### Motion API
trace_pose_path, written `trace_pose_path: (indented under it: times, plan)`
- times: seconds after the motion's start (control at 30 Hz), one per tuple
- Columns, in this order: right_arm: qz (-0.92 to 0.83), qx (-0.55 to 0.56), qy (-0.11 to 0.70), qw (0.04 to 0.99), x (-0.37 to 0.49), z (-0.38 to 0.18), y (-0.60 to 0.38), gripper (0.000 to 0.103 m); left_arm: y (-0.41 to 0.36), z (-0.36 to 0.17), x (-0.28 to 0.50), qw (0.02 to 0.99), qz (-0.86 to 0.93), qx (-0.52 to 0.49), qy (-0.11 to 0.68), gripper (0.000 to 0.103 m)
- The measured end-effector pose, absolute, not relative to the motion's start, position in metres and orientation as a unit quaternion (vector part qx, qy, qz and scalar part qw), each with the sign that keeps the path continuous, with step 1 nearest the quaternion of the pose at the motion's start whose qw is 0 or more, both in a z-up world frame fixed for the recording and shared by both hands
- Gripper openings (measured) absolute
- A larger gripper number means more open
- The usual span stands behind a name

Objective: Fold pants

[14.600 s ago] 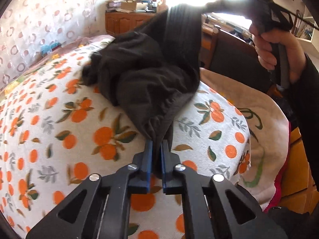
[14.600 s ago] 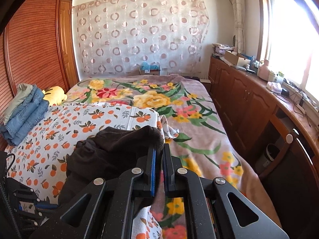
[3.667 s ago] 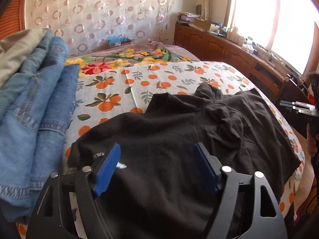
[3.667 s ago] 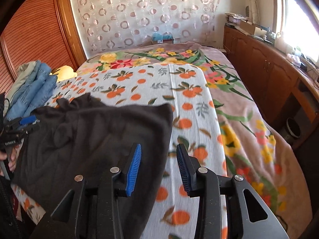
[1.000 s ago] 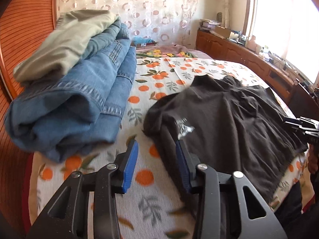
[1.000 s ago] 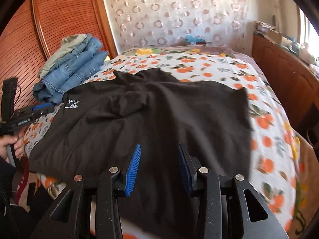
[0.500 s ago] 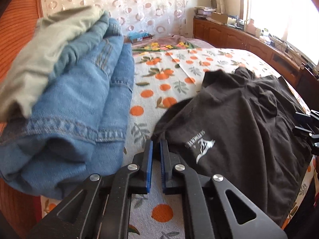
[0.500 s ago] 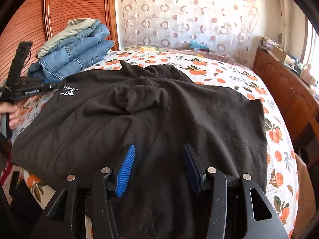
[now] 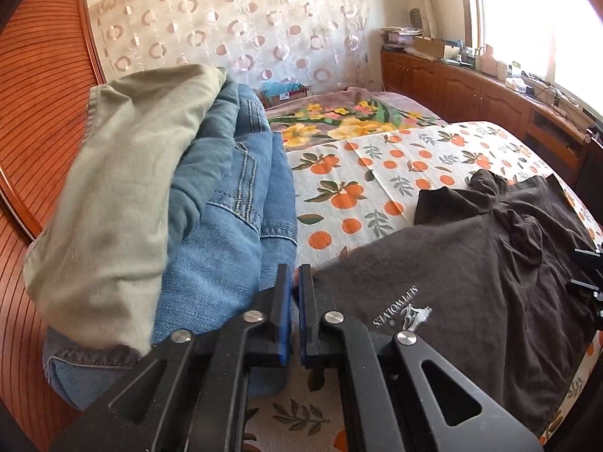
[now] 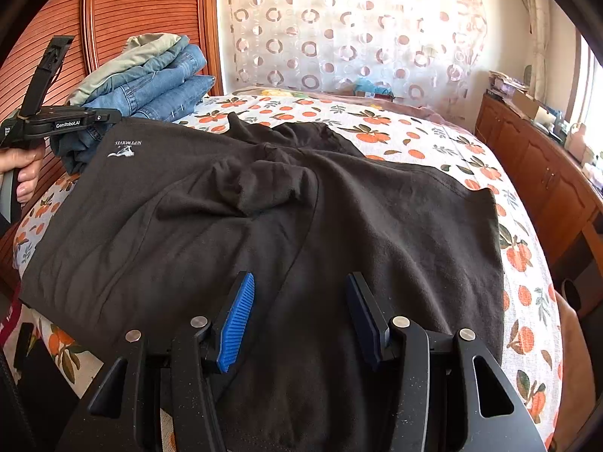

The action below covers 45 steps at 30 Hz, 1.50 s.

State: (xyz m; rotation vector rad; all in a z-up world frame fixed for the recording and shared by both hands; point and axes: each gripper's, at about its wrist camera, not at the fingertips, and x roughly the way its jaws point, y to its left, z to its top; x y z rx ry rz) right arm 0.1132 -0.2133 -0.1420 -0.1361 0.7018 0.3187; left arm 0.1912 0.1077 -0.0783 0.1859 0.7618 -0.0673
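the black pants (image 10: pixel 301 203) lie spread on the bed (image 10: pixel 444 139). the left hand-held gripper (image 9: pixel 295 282) pinches their corner by the jeans (image 9: pixel 230 233); the right hand-held gripper (image 10: pixel 299 301) hovers wide. it should probably grip the opposite edge before folding evenly.

Bright daylight — window (image 9: pixel 535 19) glare, fisheye-warped edges.

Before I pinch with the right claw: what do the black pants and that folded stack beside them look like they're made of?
Black pants: looks like a soft matte knit, probably cotton jersey; it lies in limp, rounded wrinkles with no sheen, and carries a white printed logo. Folded jeans: blue denim, with visible twill, faded seams and double stitching. Khaki garment on top: smooth, plain woven cloth, likely cotton; weave too fine to confirm.
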Motion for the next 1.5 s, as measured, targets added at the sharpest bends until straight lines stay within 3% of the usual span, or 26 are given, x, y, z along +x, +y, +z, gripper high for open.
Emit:
trace_pose_path:
  times: [0.2, 0.3, 0.7, 1.23, 1.27, 1.37, 1.43, 1.5]
  plan:
    - [0.156, -0.065, 0.342, 0.924, 0.113, -0.142, -0.215, 0.053, 0.098, -0.079, 0.179, 0.922, -0.047, 0.075, 0.376, 0.025]
    - [0.151, -0.064, 0.342, 0.925, 0.112, -0.141, -0.216, 0.053, 0.087, -0.080, 0.167, 0.924, -0.066, 0.066, 0.370, 0.046]
    - [0.113, -0.034, 0.320, 0.940, 0.070, -0.118, -0.267, 0.053, 0.024, -0.094, 0.119, 0.912, -0.141, 0.031, 0.384, 0.048]
    - [0.066, 0.020, 0.387, 0.920, 0.033, -0.129, -0.325, 0.052, -0.001, -0.121, 0.087, 0.898, -0.148, 0.021, 0.414, 0.048]
    - [0.066, 0.021, 0.388, 0.919, 0.032, -0.128, -0.325, 0.051, 0.000, -0.122, 0.086, 0.898, -0.147, 0.019, 0.415, 0.048]
    - [0.075, 0.032, 0.391, 0.917, 0.030, -0.128, -0.327, 0.033, 0.004, -0.124, 0.084, 0.897, -0.145, 0.011, 0.417, 0.048]
    - [0.085, 0.032, 0.394, 0.915, 0.033, -0.127, -0.324, 0.010, 0.007, -0.124, 0.081, 0.898, -0.143, 0.007, 0.416, 0.048]
    - [0.087, 0.035, 0.389, 0.917, 0.037, -0.127, -0.323, 0.008, 0.011, -0.123, 0.080, 0.899, -0.140, 0.004, 0.416, 0.048]
